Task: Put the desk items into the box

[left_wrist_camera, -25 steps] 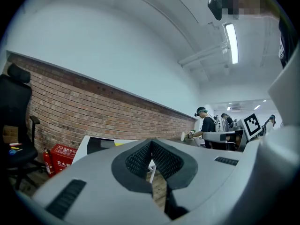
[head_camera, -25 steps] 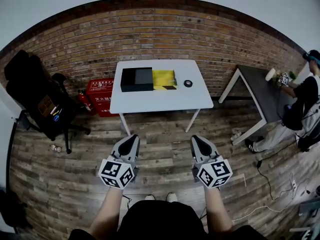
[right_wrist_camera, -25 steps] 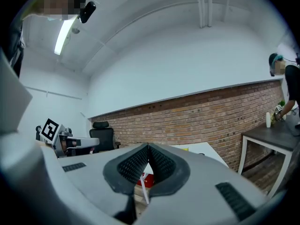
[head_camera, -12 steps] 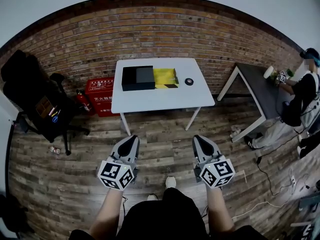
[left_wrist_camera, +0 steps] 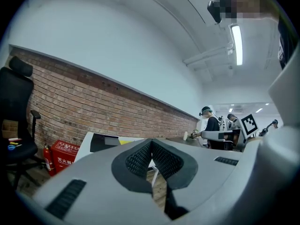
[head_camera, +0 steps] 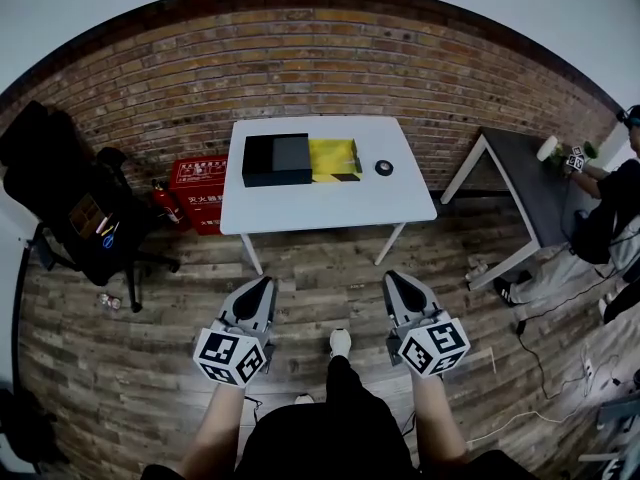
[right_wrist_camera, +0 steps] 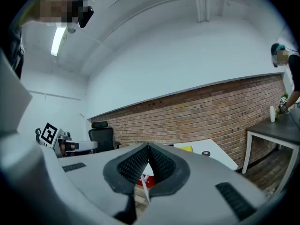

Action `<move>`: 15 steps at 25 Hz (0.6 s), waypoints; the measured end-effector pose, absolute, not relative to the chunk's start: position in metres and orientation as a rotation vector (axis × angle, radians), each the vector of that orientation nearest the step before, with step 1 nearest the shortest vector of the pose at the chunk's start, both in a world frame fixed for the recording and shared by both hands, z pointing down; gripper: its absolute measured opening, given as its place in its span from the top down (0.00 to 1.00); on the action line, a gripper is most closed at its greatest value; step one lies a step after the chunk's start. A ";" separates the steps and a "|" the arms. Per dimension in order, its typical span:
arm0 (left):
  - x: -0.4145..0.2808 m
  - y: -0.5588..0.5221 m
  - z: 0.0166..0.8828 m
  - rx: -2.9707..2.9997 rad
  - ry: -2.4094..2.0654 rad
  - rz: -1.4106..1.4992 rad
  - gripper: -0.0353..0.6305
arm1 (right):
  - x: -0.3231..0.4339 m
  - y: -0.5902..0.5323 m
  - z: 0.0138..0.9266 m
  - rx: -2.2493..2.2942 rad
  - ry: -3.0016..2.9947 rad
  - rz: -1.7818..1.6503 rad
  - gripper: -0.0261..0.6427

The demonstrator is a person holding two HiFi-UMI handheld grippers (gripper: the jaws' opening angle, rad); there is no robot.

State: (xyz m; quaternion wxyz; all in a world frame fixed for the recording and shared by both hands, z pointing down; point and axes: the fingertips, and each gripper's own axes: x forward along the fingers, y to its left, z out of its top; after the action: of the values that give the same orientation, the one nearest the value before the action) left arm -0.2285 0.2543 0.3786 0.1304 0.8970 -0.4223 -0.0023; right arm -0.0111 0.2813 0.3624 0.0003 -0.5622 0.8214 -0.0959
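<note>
A white table (head_camera: 330, 203) stands against the brick wall, well ahead of both grippers. On it lie an open black box (head_camera: 275, 158), a yellow item (head_camera: 333, 154) beside it with a small dark piece (head_camera: 345, 176) at its front edge, and a black tape roll (head_camera: 384, 167). My left gripper (head_camera: 262, 288) and right gripper (head_camera: 396, 282) hang side by side over the wooden floor, pointing toward the table, far short of it. Both are shut and hold nothing. In the left gripper view the pads (left_wrist_camera: 140, 158) meet at the tip. The same shows in the right gripper view, pads (right_wrist_camera: 159, 163) together.
A black office chair (head_camera: 60, 183) stands at left, with a red extinguisher cabinet (head_camera: 200, 193) by the wall. A dark table (head_camera: 525, 193) sits at right with a person (head_camera: 610, 203) working at it. Cables (head_camera: 535, 353) lie on the floor at right. My shoe (head_camera: 340, 343) shows between the grippers.
I have stepped toward the table, one shoe now forward between the grippers. Both grippers sit slightly lower in the head view, still shut. The person at right has shifted.
</note>
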 end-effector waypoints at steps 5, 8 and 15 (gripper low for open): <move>-0.209 0.212 0.385 2.591 -1.238 0.018 0.93 | 0.009 0.231 0.368 -1.744 2.597 -0.313 0.93; -0.194 0.181 0.382 2.585 -1.250 0.021 0.93 | 0.022 0.197 0.370 -1.728 2.612 -0.331 0.93; -0.151 0.111 0.377 2.563 -1.294 0.033 0.93 | 0.067 0.113 0.368 -1.680 2.656 -0.342 0.93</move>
State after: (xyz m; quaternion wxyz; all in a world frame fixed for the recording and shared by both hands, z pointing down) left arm -0.1513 0.1106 0.3767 0.1349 0.8844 -0.4467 0.0113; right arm 0.0667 0.1132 0.3683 -0.0098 -0.5315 0.8401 -0.1081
